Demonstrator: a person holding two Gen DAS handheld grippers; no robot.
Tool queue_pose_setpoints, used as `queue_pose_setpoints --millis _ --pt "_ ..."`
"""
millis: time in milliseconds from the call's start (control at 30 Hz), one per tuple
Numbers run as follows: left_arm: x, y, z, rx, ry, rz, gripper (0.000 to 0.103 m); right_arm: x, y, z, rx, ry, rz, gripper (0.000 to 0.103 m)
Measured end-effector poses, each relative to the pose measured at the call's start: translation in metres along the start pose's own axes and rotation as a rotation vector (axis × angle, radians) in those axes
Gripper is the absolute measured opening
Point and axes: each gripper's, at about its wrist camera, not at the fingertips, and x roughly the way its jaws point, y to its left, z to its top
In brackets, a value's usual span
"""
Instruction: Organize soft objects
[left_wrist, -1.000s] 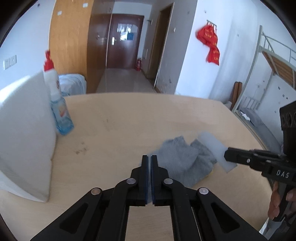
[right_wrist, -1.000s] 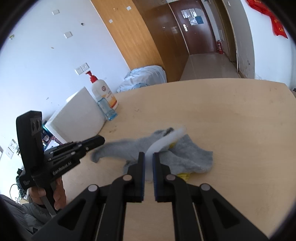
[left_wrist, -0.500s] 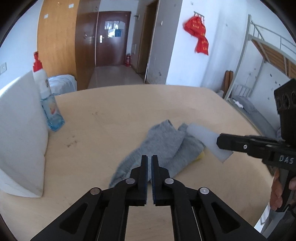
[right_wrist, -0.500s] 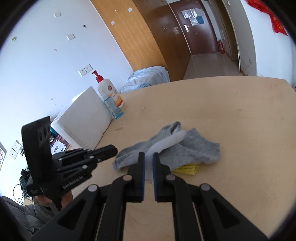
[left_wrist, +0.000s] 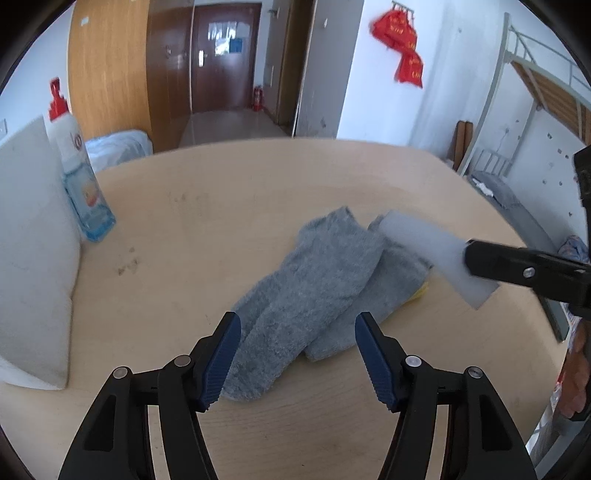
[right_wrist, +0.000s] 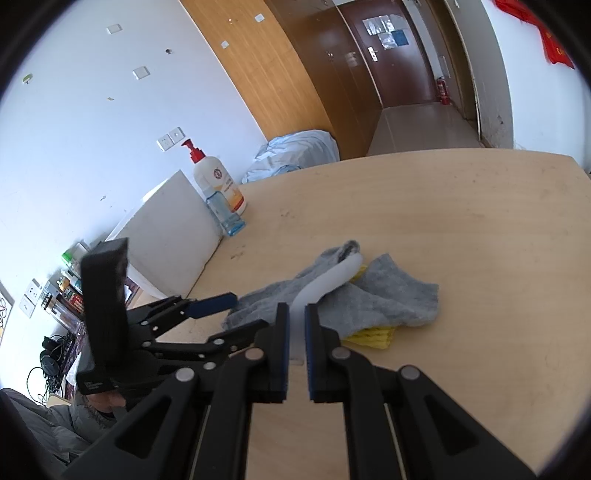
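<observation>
Here the right gripper (right_wrist: 294, 334) is clamped on one end of a white foam strip (left_wrist: 428, 254), holding it raised over the pile, probably so it can be carried off by itself. The strip bends away from the jaws, a sign of how limp it is. The left gripper (left_wrist: 297, 352) hangs spread wide with nothing between its jaws, poised just above the near end of the grey socks (left_wrist: 317, 291), which suggests it is lining up to take one. The socks lie overlapped near the middle of the table (left_wrist: 229, 206). Under them a yellow thing (right_wrist: 371, 336) shows only at its edge; whether it is a sponge or a cloth cannot be told. The strip's far end blurs into the socks in the right wrist view, so whether it touches them is unclear. A bottle (left_wrist: 79, 188) stands beside a white pad (left_wrist: 33, 251) at the table's left edge.
</observation>
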Motion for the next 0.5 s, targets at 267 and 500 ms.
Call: queue_pose_setpoints --millis 267,500 --pt "0.023 0.006 -0.002 -0.018 0.084 0.001 0.011 -0.001 0.000 -0.001 0.002 -0.002 0.002 0.010" --pt "0.016 0.006 -0.002 -0.021 0.057 -0.012 0.004 0.000 0.001 -0.001 0.000 -0.002 0.002 0.010"
